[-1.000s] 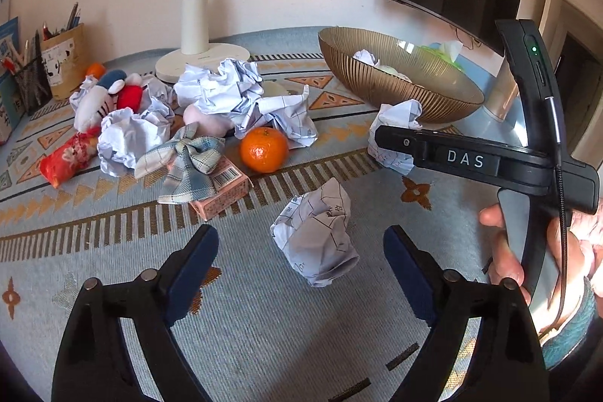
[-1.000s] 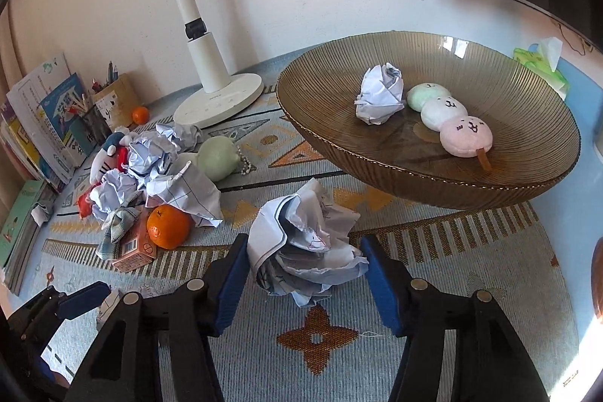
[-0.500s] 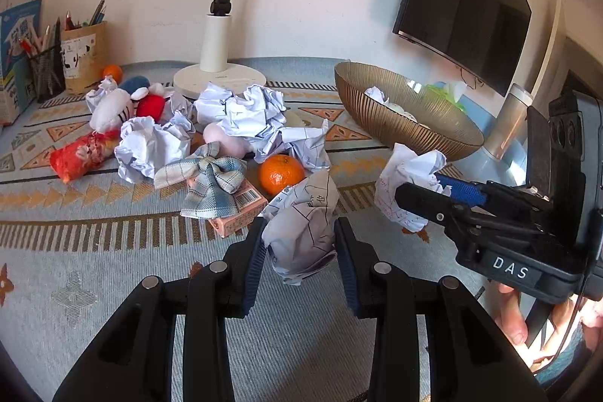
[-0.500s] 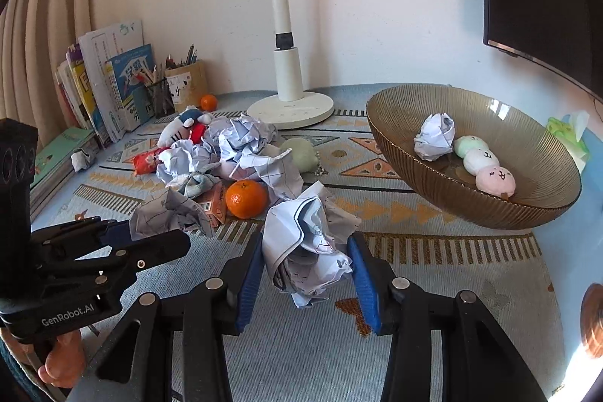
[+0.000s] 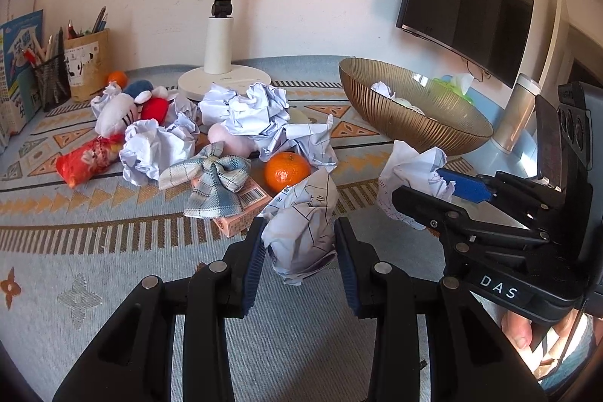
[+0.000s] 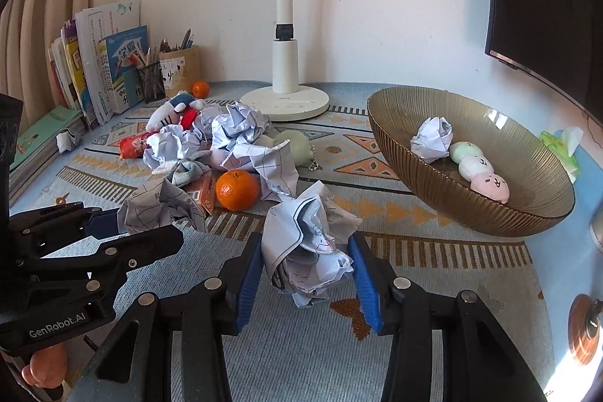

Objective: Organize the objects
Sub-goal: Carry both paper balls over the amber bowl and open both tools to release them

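- Crumpled white lined-paper ball (image 5: 299,236) is sitting clamped between the left gripper (image 5: 297,251) pads, lifted just ahead of the fingers.
- Larger crumpled white paper wad (image 6: 311,243) is being pinched by the right gripper (image 6: 307,274), pads pressing both flanks.
- Both are looking very light, soft and springy; they are compressing rather than resisting, so slipping seems the main risk.
- Gripping across the densest middle is looking best; loose flaps would tear or unfold.
- Ribbed amber glass bowl (image 6: 490,213) is lying ahead-right of the right gripper, looking the likely drop spot, fragile.
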The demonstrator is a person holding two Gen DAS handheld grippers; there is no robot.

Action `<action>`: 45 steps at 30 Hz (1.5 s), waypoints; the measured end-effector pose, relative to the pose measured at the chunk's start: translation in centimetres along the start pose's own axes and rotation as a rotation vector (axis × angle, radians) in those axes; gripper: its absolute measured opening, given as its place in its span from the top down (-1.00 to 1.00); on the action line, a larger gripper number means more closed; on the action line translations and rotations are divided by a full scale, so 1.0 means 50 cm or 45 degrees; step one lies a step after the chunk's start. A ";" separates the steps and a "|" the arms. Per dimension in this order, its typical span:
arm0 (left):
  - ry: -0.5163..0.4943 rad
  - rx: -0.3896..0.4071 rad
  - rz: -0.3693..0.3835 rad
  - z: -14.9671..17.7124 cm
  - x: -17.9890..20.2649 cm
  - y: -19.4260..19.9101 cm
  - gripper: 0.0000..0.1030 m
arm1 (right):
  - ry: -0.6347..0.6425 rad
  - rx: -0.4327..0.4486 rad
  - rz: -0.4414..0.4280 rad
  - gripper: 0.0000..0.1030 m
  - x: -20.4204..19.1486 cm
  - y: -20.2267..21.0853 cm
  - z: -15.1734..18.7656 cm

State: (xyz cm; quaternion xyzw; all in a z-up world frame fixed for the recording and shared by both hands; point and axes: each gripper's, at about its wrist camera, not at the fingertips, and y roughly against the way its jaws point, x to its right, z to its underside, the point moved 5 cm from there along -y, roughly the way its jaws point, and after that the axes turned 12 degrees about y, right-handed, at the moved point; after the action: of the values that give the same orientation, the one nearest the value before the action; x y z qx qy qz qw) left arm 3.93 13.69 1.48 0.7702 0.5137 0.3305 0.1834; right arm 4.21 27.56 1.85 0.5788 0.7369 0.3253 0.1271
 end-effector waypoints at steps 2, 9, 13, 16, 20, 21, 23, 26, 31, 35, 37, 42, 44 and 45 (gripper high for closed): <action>-0.002 -0.006 -0.015 0.001 0.000 -0.003 0.35 | -0.013 -0.020 0.004 0.13 0.004 -0.005 0.002; -0.008 -0.023 -0.043 0.004 0.000 -0.009 0.34 | -0.051 -0.045 0.016 0.13 0.017 -0.011 0.007; -0.010 -0.028 -0.052 0.005 0.000 -0.012 0.34 | -0.048 -0.052 0.016 0.13 0.018 -0.012 0.008; -0.014 -0.027 -0.058 0.005 0.002 -0.012 0.34 | -0.055 -0.051 0.009 0.13 0.020 -0.012 0.009; -0.019 -0.028 -0.063 0.006 0.004 -0.012 0.34 | -0.061 -0.046 -0.001 0.13 0.022 -0.011 0.007; -0.013 -0.029 -0.072 0.004 0.004 -0.013 0.34 | -0.069 -0.030 -0.005 0.13 0.025 -0.006 0.005; 0.004 -0.016 -0.079 -0.003 0.007 -0.008 0.34 | -0.107 0.018 -0.073 0.13 0.034 0.010 -0.001; 0.001 0.010 -0.035 -0.048 0.039 0.010 0.34 | -0.222 0.114 -0.212 0.13 0.070 0.062 -0.029; -0.077 0.165 0.019 -0.185 0.139 0.038 0.34 | -0.328 0.264 0.168 0.12 0.211 0.157 -0.094; -0.123 0.191 0.035 -0.254 0.222 -0.017 0.34 | -0.517 0.165 0.330 0.11 0.313 0.127 -0.077; -0.102 0.162 0.053 -0.270 0.248 -0.058 0.34 | -0.585 0.144 0.314 0.11 0.345 0.108 -0.063; -0.093 0.120 0.099 -0.271 0.285 -0.132 0.25 | -0.620 0.111 0.304 -0.09 0.388 0.074 -0.051; -0.115 0.104 0.101 -0.264 0.294 -0.144 -0.06 | -0.611 0.100 0.310 -0.30 0.399 0.071 -0.048; -0.117 0.099 0.101 -0.261 0.294 -0.145 -0.41 | -0.605 0.105 0.313 -0.30 0.401 0.074 -0.046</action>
State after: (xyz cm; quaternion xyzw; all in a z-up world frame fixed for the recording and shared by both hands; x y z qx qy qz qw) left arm -6.32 29.29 11.02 0.8108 0.4864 0.2815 0.1637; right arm -0.20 46.00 9.70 0.7287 0.6233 0.1629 0.2325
